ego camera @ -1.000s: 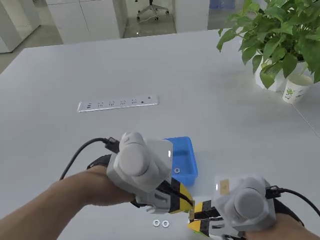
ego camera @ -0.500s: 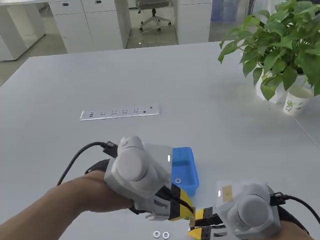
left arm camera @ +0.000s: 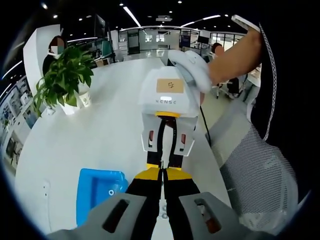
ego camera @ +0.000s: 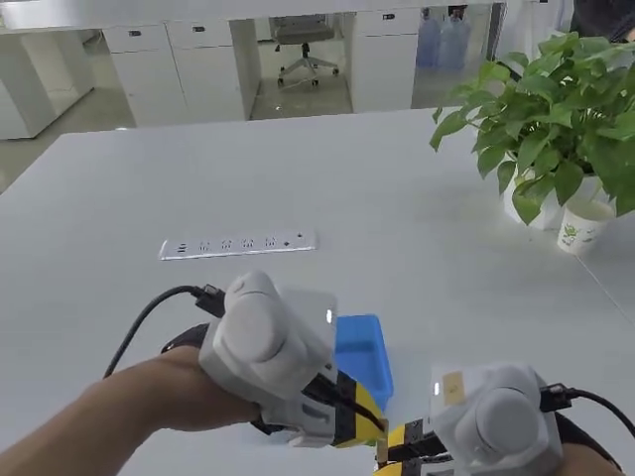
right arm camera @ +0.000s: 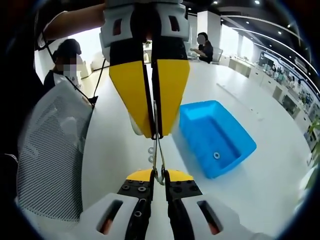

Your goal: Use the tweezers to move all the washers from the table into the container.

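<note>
Left gripper (right arm camera: 155, 136) and right gripper (right arm camera: 159, 176) are both pinching thin metal tweezers (right arm camera: 157, 155), partly hiding two small washers (right arm camera: 150, 150) beside the blue plastic container (right arm camera: 197, 127). A white power strip (ego camera: 238, 244) is lying beyond on the pale table (ego camera: 397, 178)

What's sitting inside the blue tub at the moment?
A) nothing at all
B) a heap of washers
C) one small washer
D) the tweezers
C: the right gripper view shows a single washer lying on the floor of the blue container, and the rest of that floor is bare.
</note>
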### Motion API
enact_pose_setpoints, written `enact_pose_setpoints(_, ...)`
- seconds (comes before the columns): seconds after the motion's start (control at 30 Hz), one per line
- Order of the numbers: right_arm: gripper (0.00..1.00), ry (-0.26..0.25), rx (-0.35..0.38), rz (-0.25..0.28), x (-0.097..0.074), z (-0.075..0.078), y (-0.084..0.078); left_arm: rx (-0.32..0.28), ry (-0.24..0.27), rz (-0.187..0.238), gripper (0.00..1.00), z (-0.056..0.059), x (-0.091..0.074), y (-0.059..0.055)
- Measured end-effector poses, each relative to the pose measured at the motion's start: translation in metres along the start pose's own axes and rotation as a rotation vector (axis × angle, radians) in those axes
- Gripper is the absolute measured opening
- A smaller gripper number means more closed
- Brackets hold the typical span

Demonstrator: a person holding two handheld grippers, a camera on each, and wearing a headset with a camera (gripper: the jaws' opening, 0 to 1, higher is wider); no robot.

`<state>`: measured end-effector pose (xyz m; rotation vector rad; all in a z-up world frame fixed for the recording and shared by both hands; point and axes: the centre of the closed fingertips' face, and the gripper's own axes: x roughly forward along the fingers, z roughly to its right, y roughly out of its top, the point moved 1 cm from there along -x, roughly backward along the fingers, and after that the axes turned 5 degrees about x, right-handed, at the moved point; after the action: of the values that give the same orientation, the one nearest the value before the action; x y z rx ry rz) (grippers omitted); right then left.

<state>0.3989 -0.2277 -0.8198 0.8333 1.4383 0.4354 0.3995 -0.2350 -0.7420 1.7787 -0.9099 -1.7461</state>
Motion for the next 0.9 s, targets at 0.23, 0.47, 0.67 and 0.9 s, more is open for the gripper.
enact_pose_setpoints(0.23,0.11,0.001,-0.016,-0.001,-0.004,0.005,0.011,-0.004,0.015,0.002,0.04,-0.007,-0.009,0.006)
enact_pose_setpoints(0.47,0.11,0.002,-0.029,0.001,-0.007,0.013,0.023,-0.004,0.031,0.003,0.04,-0.015,-0.019,0.008)
enact_pose_setpoints(0.67,0.11,-0.001,-0.042,0.005,-0.008,0.02,0.031,-0.002,0.044,0.002,0.04,-0.023,-0.026,0.011)
enact_pose_setpoints(0.9,0.11,-0.007,-0.051,0.013,-0.01,0.031,0.043,-0.001,0.058,0.001,0.04,-0.036,-0.034,0.013)
